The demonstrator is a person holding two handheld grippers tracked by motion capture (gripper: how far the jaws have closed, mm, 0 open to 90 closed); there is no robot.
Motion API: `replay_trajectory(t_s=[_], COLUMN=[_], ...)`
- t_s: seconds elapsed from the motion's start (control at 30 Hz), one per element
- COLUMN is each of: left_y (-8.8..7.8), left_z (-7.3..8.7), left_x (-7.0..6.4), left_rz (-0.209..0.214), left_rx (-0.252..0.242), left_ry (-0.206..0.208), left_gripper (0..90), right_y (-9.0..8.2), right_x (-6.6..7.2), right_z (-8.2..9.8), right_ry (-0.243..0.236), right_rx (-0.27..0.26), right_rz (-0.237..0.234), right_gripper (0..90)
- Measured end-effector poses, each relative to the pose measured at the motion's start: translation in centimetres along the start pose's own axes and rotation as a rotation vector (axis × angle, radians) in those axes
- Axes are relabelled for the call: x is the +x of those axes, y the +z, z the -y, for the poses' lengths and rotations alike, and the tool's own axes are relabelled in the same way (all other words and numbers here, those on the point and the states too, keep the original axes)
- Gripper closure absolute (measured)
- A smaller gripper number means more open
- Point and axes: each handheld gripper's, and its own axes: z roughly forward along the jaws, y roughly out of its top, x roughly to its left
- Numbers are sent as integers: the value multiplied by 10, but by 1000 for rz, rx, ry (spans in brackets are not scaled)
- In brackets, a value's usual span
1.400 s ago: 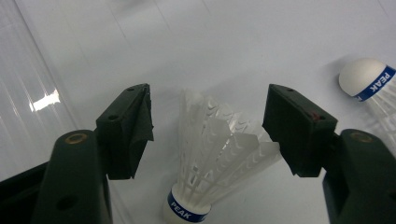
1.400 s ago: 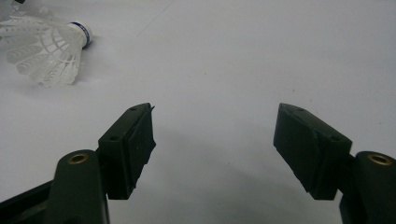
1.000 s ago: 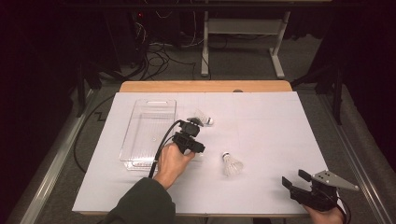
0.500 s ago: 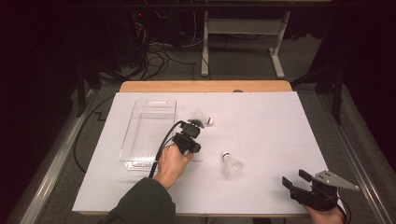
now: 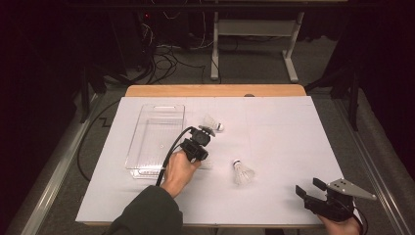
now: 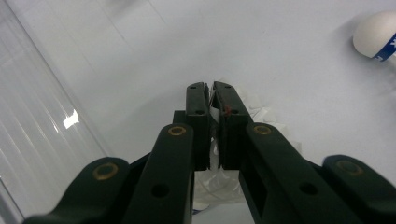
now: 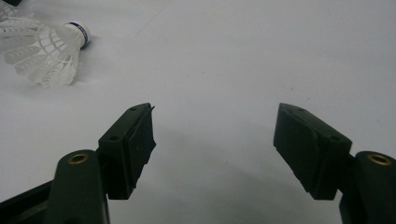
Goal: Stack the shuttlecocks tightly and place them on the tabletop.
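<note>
Left gripper (image 6: 212, 88) fingers (image 6: 198, 109) newly closed, shuttlecock skirt (image 6: 250, 109) pinched between.

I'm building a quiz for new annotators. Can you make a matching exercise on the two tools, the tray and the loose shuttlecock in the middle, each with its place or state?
Things:
1. left tool
2. right tool
3. clear tray
4. loose shuttlecock

Places or states:
A. lying on its side between the two tools
B. jaws wide apart over the bare table
C. on the table's left part, beside the left hand
D. shut on the held shuttlecock

Pairs: 1-D, 2-B, 3-C, 4-A.
The left tool's jaws have just been closing, with the held shuttlecock's white skirt between them.
</note>
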Motion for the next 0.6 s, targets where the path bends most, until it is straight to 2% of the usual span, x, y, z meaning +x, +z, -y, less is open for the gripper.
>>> replay_trajectory(t_s=[0.3, 0.43, 0.6], left_y=[-1, -4, -7], left_z=[-2, -8, -17], left_x=[4, 4, 5], left_rz=[10, 0, 5], left_rx=[-16, -22, -26], left_ry=[37, 63, 74], left_gripper=[871, 872, 873], right_y=[0, 0, 0], right_x=[0, 0, 0], right_z=[0, 0, 0], right_ry=[-1, -2, -4], right_rx=[-1, 2, -1], right_rz=[0, -1, 2], right_gripper=[295, 295, 295])
